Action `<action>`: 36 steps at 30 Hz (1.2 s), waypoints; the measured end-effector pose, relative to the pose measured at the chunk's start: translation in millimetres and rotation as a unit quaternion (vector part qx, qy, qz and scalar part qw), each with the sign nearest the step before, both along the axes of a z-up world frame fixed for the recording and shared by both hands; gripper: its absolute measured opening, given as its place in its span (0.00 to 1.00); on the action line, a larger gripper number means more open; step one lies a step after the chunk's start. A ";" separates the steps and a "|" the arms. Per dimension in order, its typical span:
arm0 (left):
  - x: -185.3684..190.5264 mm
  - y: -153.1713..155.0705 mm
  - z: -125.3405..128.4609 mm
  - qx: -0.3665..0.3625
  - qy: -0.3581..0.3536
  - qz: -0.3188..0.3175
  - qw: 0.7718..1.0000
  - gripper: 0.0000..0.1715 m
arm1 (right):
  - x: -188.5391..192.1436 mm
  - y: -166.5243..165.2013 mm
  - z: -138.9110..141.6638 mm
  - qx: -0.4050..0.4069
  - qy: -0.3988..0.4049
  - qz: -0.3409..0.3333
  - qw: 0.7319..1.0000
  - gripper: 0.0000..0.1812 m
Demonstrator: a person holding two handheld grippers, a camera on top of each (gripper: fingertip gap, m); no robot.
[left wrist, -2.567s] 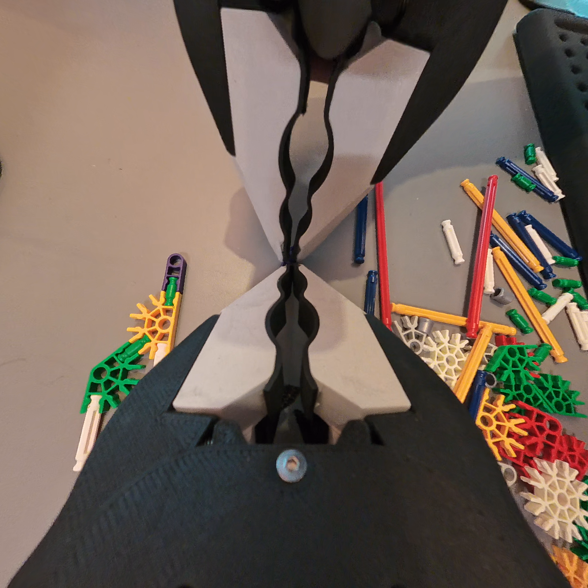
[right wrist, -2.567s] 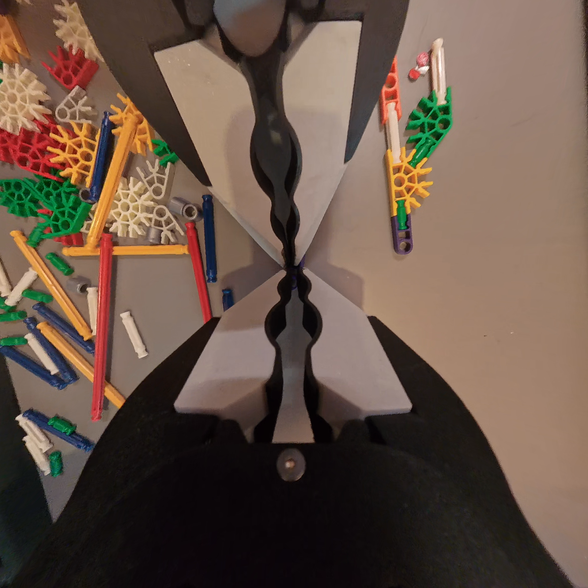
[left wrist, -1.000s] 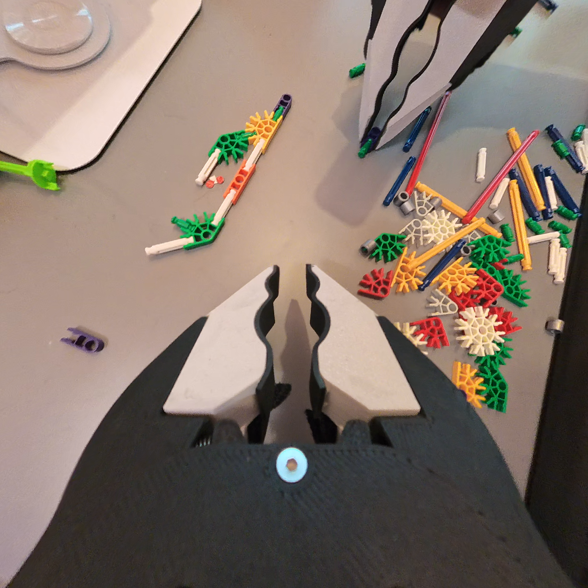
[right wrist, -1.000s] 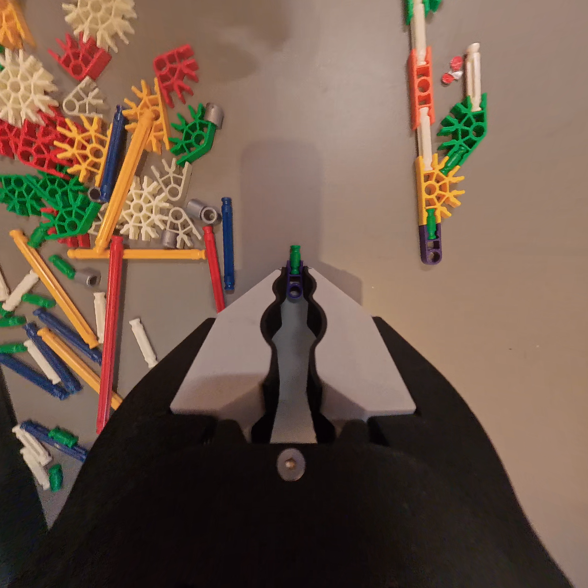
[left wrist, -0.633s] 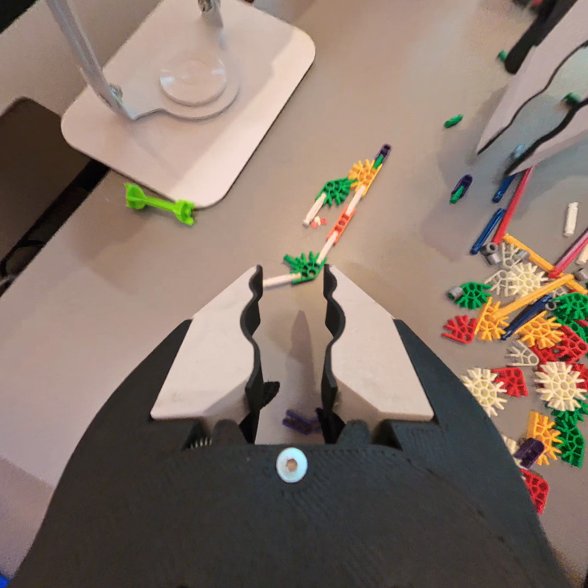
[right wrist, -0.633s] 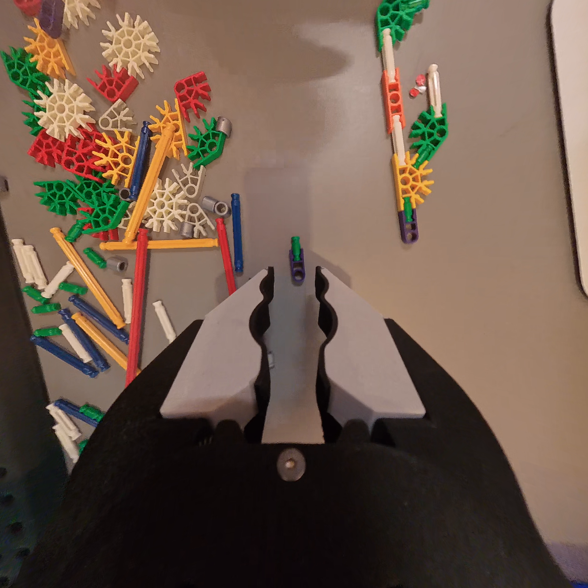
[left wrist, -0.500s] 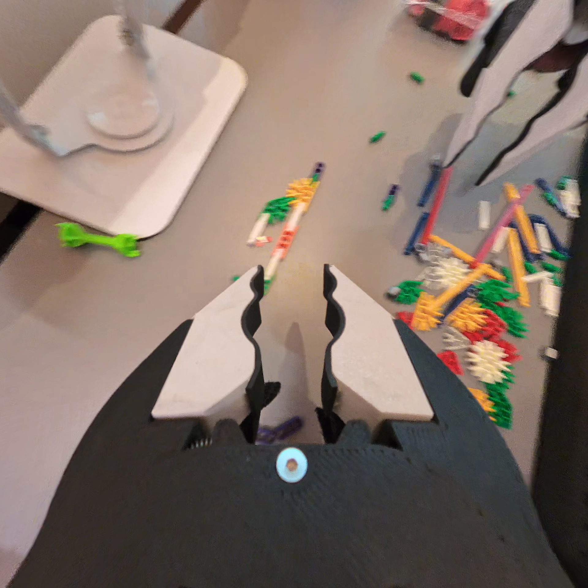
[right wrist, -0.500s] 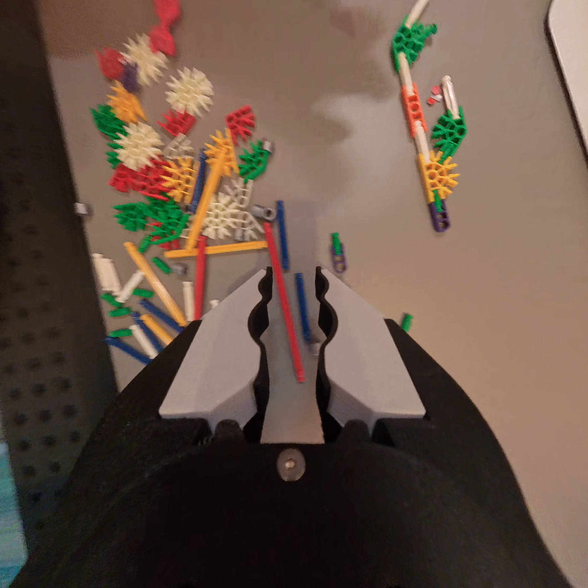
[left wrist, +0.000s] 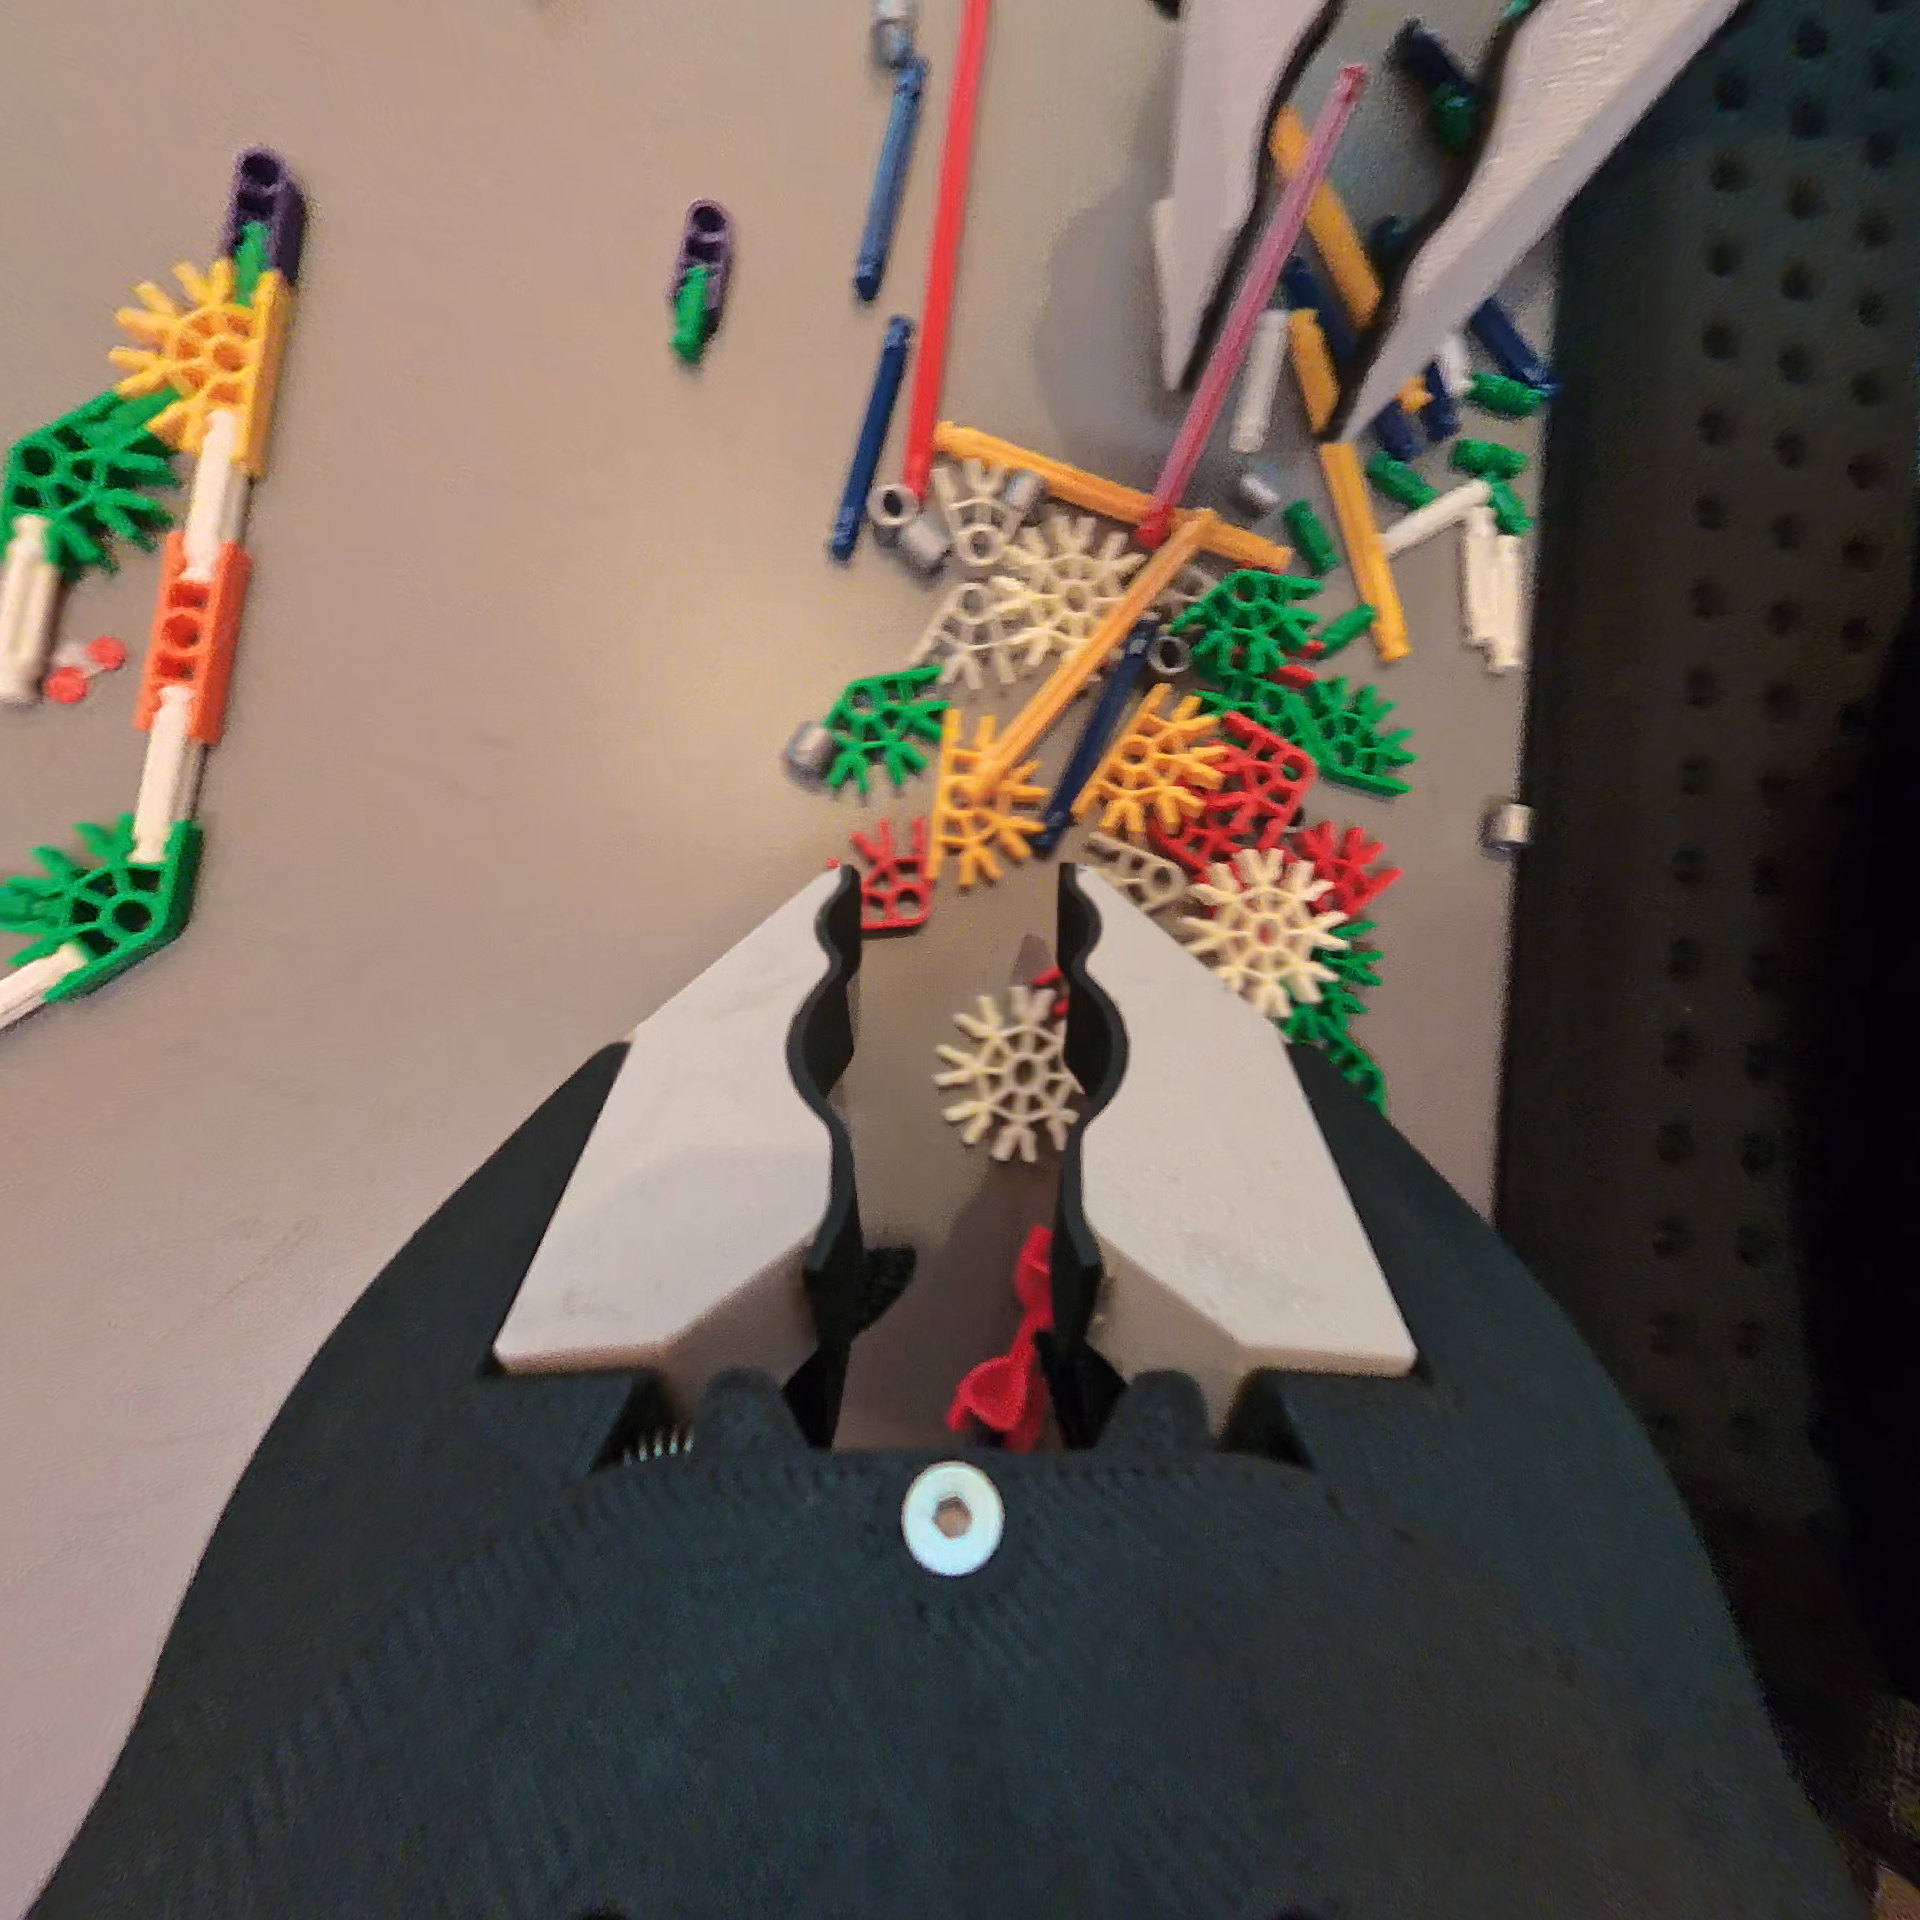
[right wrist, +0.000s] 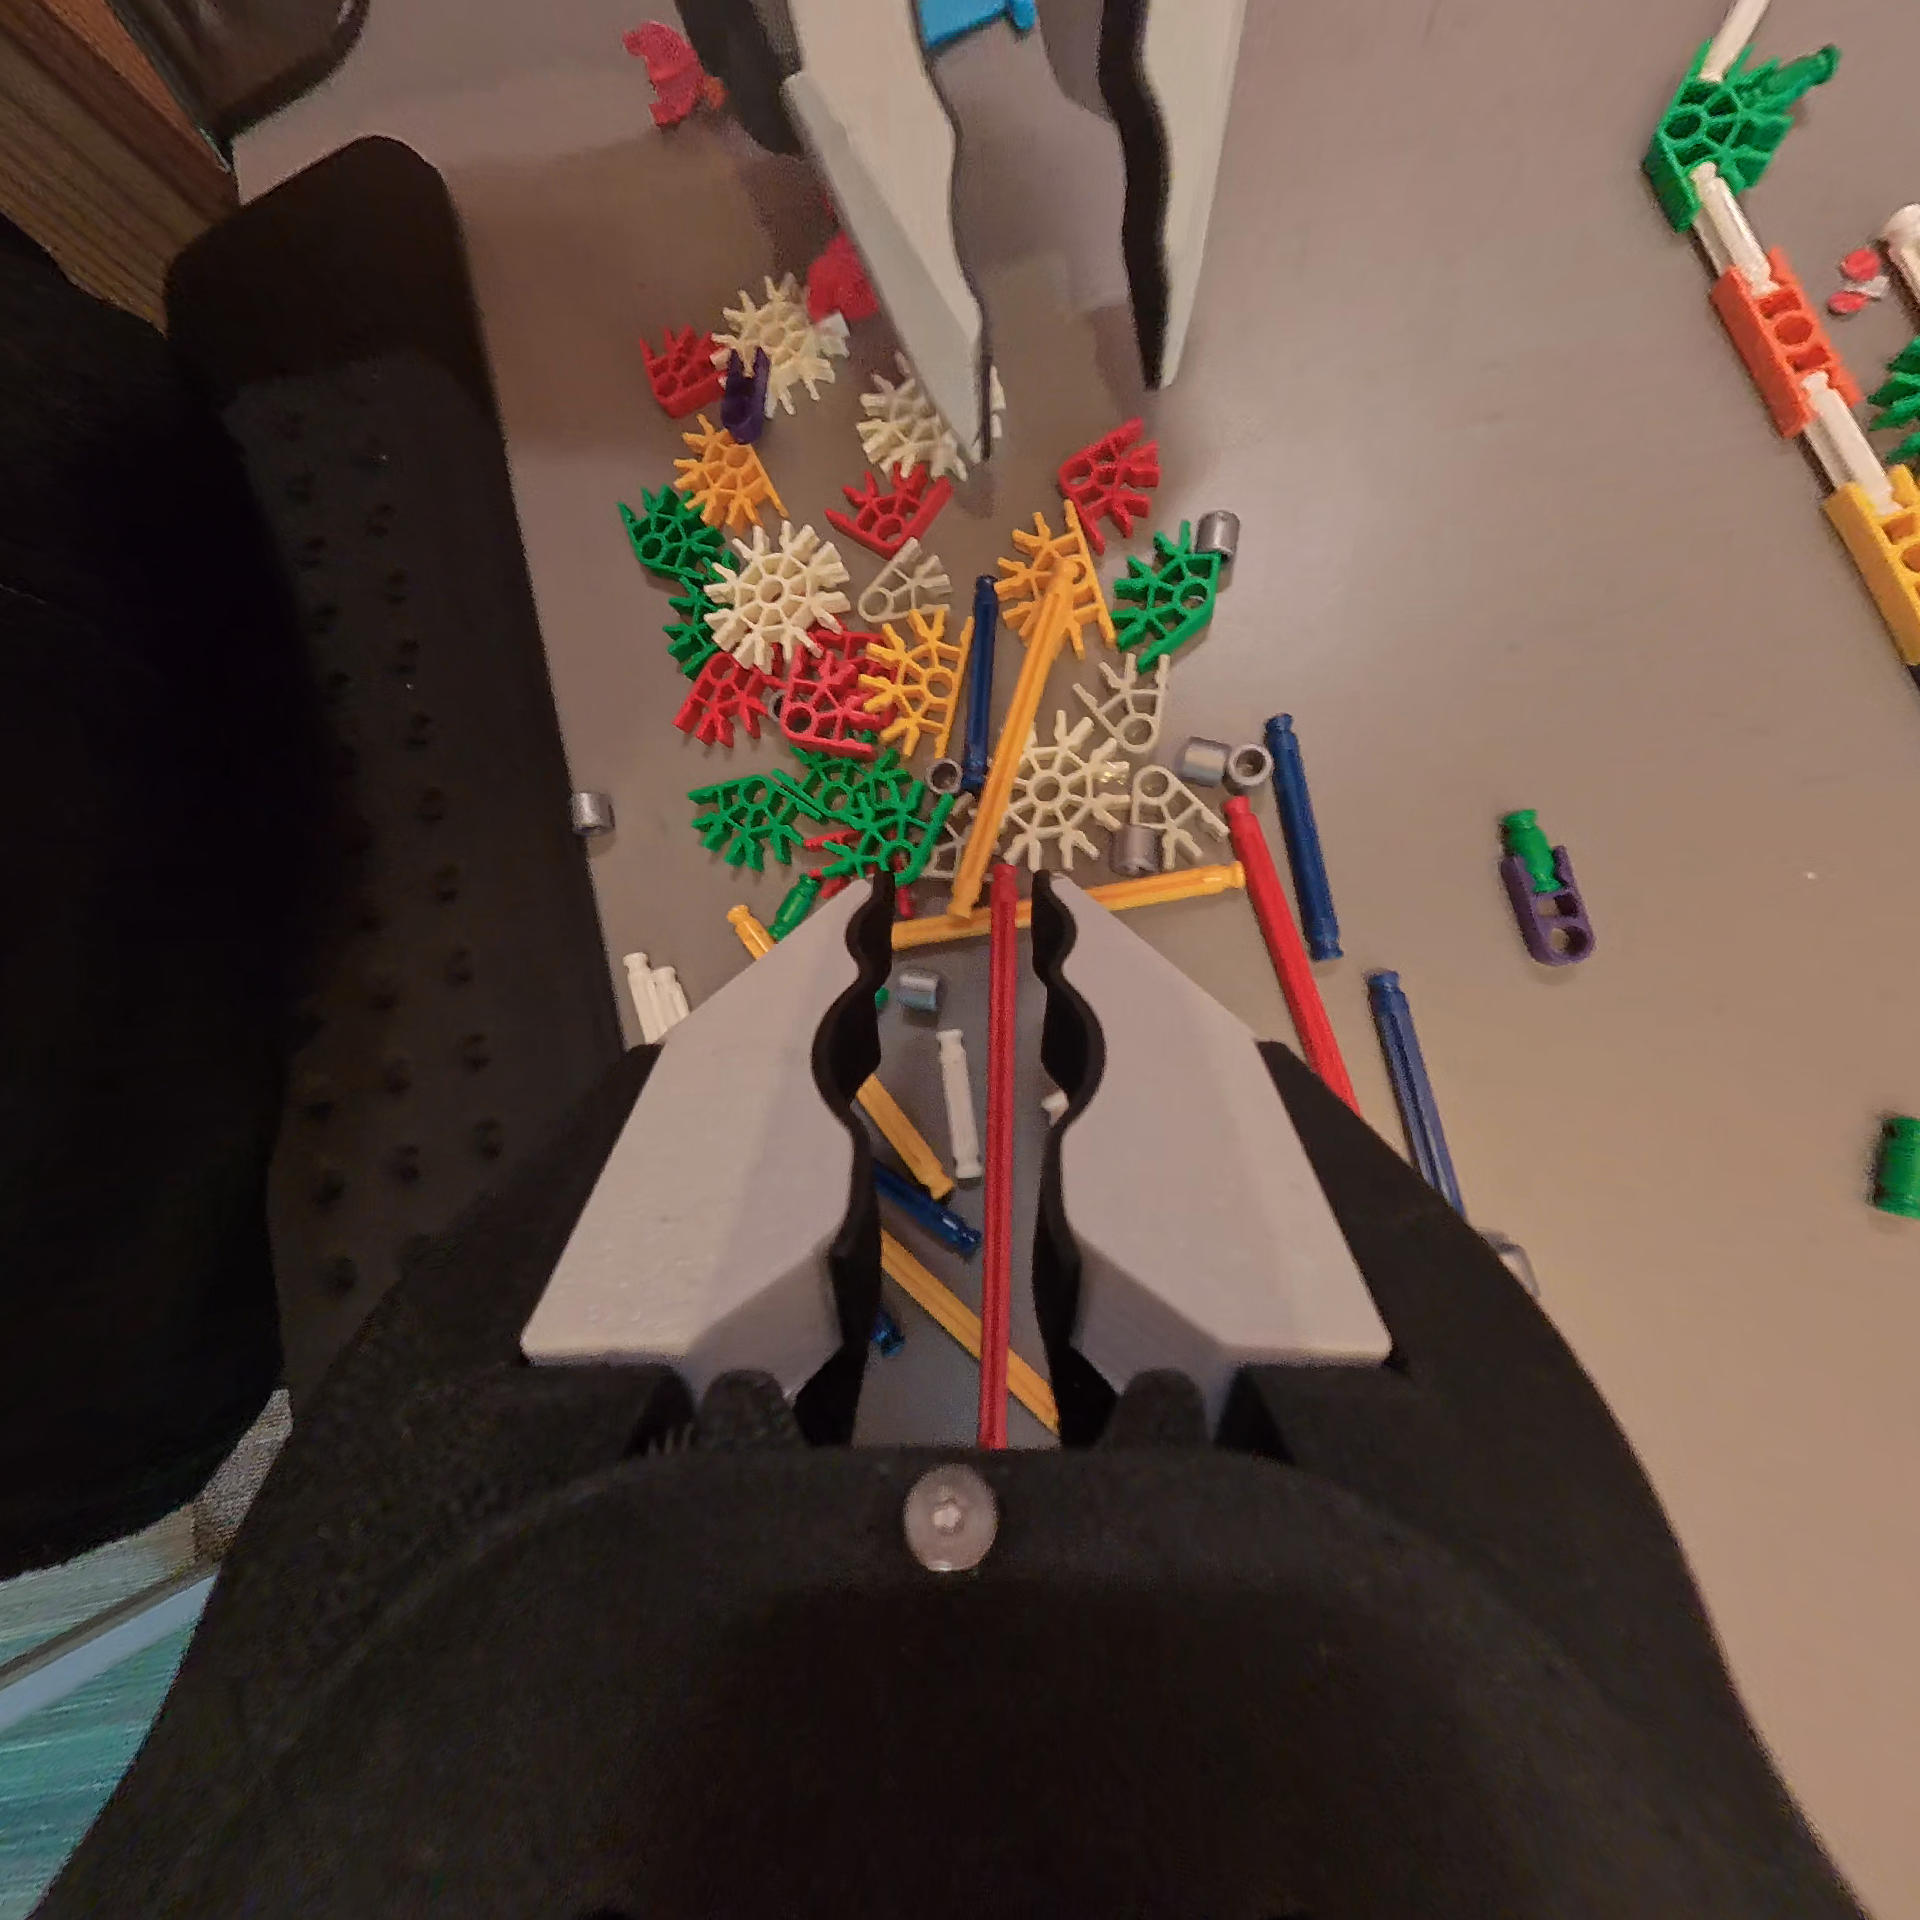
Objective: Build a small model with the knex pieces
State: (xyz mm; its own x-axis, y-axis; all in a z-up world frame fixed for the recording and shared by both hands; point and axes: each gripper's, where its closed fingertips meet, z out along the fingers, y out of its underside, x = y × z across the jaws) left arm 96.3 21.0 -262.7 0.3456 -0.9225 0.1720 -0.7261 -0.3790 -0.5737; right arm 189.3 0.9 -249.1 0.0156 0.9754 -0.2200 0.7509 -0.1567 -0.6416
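On the left of the left wrist view lies a joined chain of toy parts (left wrist: 197, 540) on the grey table (left wrist: 499, 644): green fan pieces, white rods, an orange block, a yellow wheel w/ a purple end. Right of it, apart from the rest, sits a small purple clip w/ a green peg (left wrist: 701, 272). Next come a red rod (left wrist: 940, 249) and blue rods, then the main heap of loose parts (left wrist: 1122, 707): green, red, yellow and white spoked pieces mixed w/ rods.

The left gripper (left wrist: 951, 904) hangs over the near edge of that heap, jaws apart, holding nothing. A white snowflake piece (left wrist: 1008, 1070) lies on the table between its fingers, and a red piece (left wrist: 1003, 1371) shows deeper in the gap; whether the fingers touch either can't be told. At far right stands a black foam block w/ holes (left wrist: 1714, 727).

In the right wrist view the foam is at left, the heap (right wrist: 914, 665) mid-frame. The right gripper (right wrist: 961, 904) has its jaws apart over a spread of rods; a long red rod (right wrist: 1000, 1143) runs lengthwise through the gap, not gripped as far as can be seen. Yellow, blue and white rods lie beneath. Right of the fingers lie more red and blue rods, then the purple clip (right wrist: 1548, 894), and the chain (right wrist: 1787, 332) at the far right edge.
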 end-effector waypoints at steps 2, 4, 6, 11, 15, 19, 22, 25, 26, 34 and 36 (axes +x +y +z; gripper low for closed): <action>2.5 -6.8 -2.0 0.019 0.008 -0.009 1.000 0.19 | -4.0 -6.3 0.9 -0.002 0.005 0.007 1.000 0.13; 11.2 -11.2 -6.1 0.036 0.002 -0.023 0.999 0.18 | -7.5 -10.5 1.0 0.000 0.010 0.013 1.000 0.13; 15.5 -6.2 -12.5 0.079 0.020 -0.034 0.996 0.19 | -10.7 -12.5 2.1 -0.003 0.017 0.014 1.000 0.13; 21.8 -4.4 -20.3 0.077 0.013 -0.038 0.996 0.12 | -10.9 -13.5 5.5 -0.002 0.028 0.011 1.000 0.12; 27.0 -10.7 -21.6 0.069 0.006 -0.035 0.997 0.09 | -6.9 -13.0 5.1 -0.001 0.031 0.008 0.999 0.12; 29.7 -13.7 -17.9 0.060 -0.016 -0.004 0.998 0.00 | -5.2 -13.4 6.7 0.003 0.037 0.007 0.999 0.11; 23.9 -17.1 -20.7 0.043 -0.014 0.015 0.999 0.00 | -7.4 -12.3 11.2 0.019 0.043 0.009 0.999 0.12; 21.4 -22.1 -22.5 0.037 -0.007 0.019 0.999 0.00 | -12.3 -10.3 14.7 0.037 0.043 0.014 0.998 0.12; 21.7 -21.0 -20.2 0.036 -0.009 0.026 0.999 0.00 | -14.6 -9.9 14.3 0.043 0.039 0.017 0.998 0.11; 43.3 -14.8 -24.0 0.045 0.013 -0.009 0.999 0.21 | -24.4 -9.2 9.1 0.043 0.035 0.021 0.998 0.12; 45.8 -14.8 -23.7 0.042 0.007 -0.018 0.999 0.20 | -21.8 -10.5 7.0 0.042 0.033 0.021 0.998 0.12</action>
State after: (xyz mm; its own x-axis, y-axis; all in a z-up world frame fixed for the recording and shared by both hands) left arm 142.1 6.2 -286.4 0.3140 -0.9452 0.0892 -0.7462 -0.3038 -0.5923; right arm 167.5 -9.6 -242.1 -0.0382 0.9899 -0.1362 0.7113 -0.0687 -0.6995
